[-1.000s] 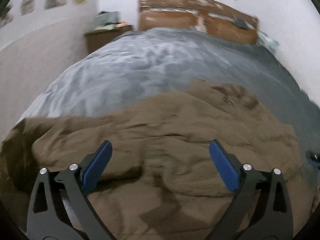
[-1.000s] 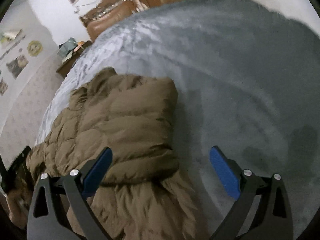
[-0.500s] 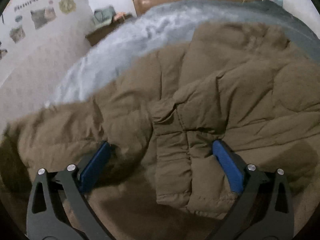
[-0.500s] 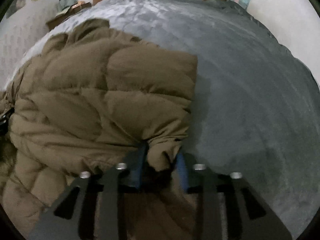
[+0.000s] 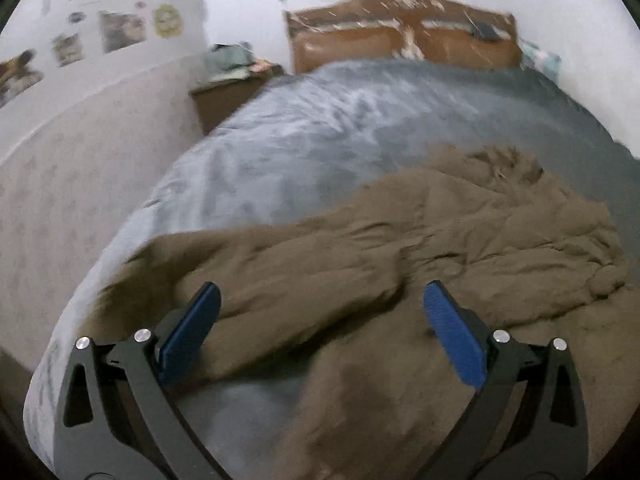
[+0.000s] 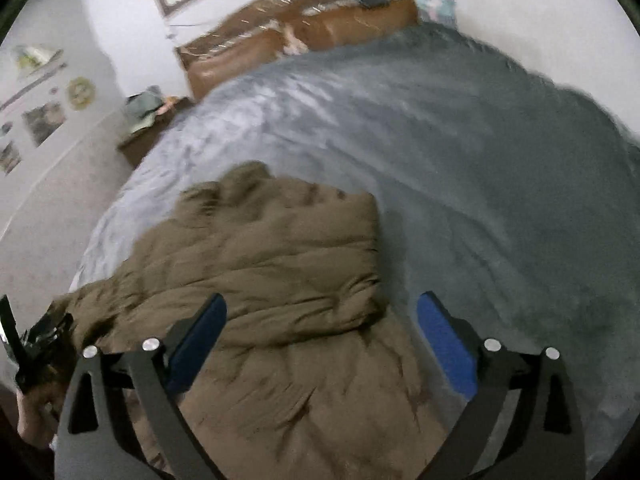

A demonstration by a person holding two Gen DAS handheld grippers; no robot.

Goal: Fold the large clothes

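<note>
Nearest, the right gripper [image 6: 320, 344] hangs above the brown padded coat [image 6: 280, 280], its blue fingers [image 6: 444, 344] opening to their widest, nothing between them. The left gripper [image 5: 320, 332] is likewise spread wide and empty over the coat's [image 5: 420, 264] sleeve side, towards 9 o'clock. The coat lies bunched on the near part of the grey bed [image 5: 340, 128], probably set there so both grippers can reach its edges. Beyond, at 12 o'clock, stands the wooden headboard [image 5: 400, 40].
</note>
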